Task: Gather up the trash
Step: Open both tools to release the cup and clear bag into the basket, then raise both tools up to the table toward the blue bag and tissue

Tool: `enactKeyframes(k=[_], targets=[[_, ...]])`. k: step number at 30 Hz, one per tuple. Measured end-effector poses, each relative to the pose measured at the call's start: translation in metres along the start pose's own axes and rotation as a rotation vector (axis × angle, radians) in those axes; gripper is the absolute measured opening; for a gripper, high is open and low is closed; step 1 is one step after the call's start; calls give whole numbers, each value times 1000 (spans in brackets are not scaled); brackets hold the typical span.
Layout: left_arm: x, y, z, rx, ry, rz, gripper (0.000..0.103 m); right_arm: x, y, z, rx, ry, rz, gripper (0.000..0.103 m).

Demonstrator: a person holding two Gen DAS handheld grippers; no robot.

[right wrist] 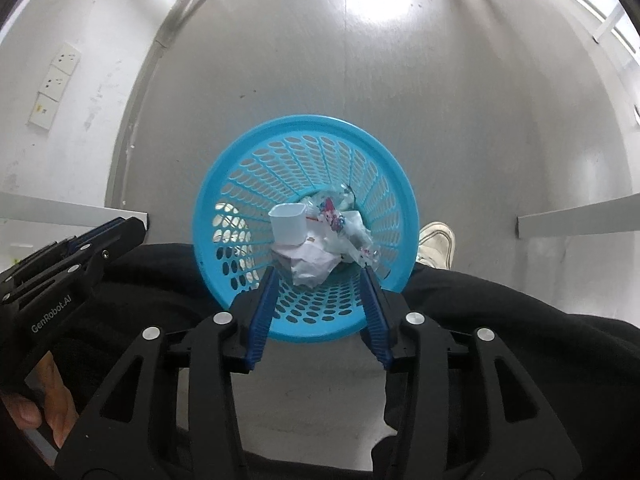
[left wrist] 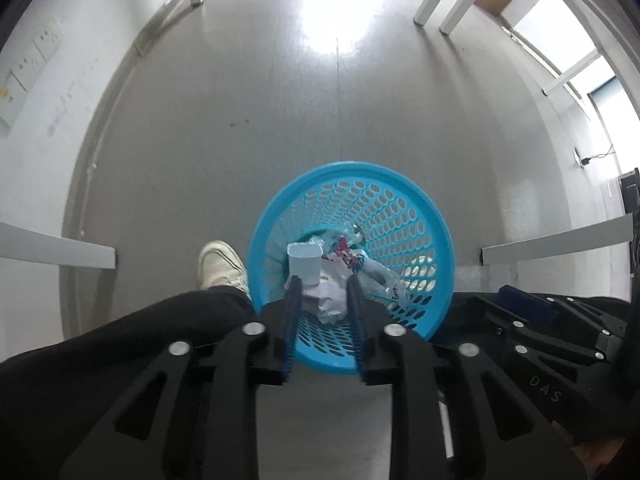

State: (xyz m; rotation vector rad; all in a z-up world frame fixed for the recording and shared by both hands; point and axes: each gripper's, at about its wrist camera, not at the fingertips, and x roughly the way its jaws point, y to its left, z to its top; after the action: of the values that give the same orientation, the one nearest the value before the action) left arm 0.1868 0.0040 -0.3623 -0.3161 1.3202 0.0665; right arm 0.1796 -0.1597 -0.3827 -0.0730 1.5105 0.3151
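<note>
1. My left claw (left wrist: 320,288) gapes wide, holding nothing.
2. My right claw (right wrist: 320,274) is likewise wide and bare.
3. Below both, the blue basket (right wrist: 224,184) holds a white cup (right wrist: 286,224), crumpled paper (right wrist: 310,266) and wrappers (right wrist: 340,220).
4. It stands on the grey floor (right wrist: 360,80).

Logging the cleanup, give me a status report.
Left gripper open, right gripper open, both empty. Trash in blue basket: white cup, crumpled paper. Nothing blocking.
</note>
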Motion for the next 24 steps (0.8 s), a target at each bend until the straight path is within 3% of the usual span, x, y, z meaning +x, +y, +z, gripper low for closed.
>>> enactKeyframes(k=[4,7,10,24], targets=[[-17,3,-9,6,-32,-15,29,-15,3,-6,-12,-29,3,42],[-33,6,-18,2,-58,-12,44,-34,7,-17,-43,-76,-1,47],[-51,9,-28,4,-91,-23,48,-55,8,-30,-66,-119,4,48],[-153,-20,-86,136,-283,-52,71,-155,2,-88,-122,-318,14,61]])
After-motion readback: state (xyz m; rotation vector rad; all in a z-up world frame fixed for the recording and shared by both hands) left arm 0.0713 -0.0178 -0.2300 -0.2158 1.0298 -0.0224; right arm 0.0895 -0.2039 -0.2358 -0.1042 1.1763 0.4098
